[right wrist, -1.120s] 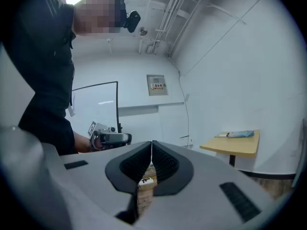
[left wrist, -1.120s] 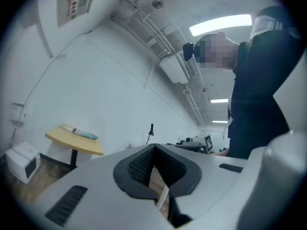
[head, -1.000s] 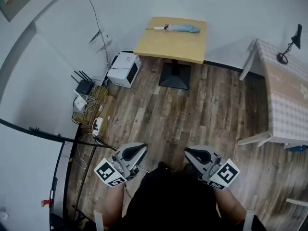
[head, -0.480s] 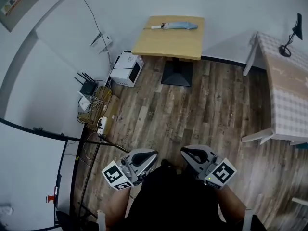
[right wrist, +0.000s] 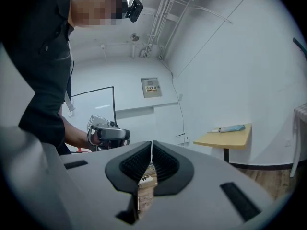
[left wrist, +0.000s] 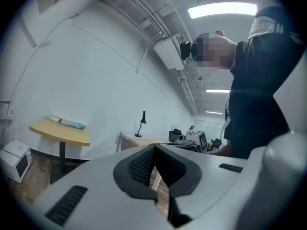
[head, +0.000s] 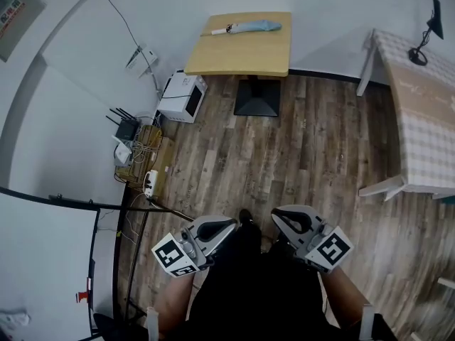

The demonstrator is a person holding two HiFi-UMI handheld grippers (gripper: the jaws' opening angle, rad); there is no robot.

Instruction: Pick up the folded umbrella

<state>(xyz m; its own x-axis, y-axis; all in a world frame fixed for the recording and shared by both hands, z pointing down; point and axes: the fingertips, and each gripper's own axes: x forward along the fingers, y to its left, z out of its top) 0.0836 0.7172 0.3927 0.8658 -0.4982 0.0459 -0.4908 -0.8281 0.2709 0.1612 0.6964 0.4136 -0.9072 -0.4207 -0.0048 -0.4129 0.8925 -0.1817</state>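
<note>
The folded umbrella (head: 243, 28), pale blue with a white handle, lies along the far edge of a small yellow table (head: 238, 52) by the wall. It also shows far off in the left gripper view (left wrist: 67, 123) and in the right gripper view (right wrist: 230, 128). Both grippers are held close to the person's body, far short of the table and pointing level. My left gripper (head: 226, 226) is shut and empty, its pads meeting (left wrist: 154, 146). My right gripper (head: 281, 217) is shut too, with nothing between its pads (right wrist: 151, 143).
Wood floor lies between me and the table's black pedestal (head: 256, 99). A white microwave (head: 182, 96), a router and cables (head: 132, 142) sit on the floor at the left wall. A cloth-covered table (head: 419, 112) with a black lamp (head: 426, 28) stands at the right.
The left gripper has shifted right, nearer the right gripper. The yellow table with the umbrella now sits higher and a little further left in the head view.
</note>
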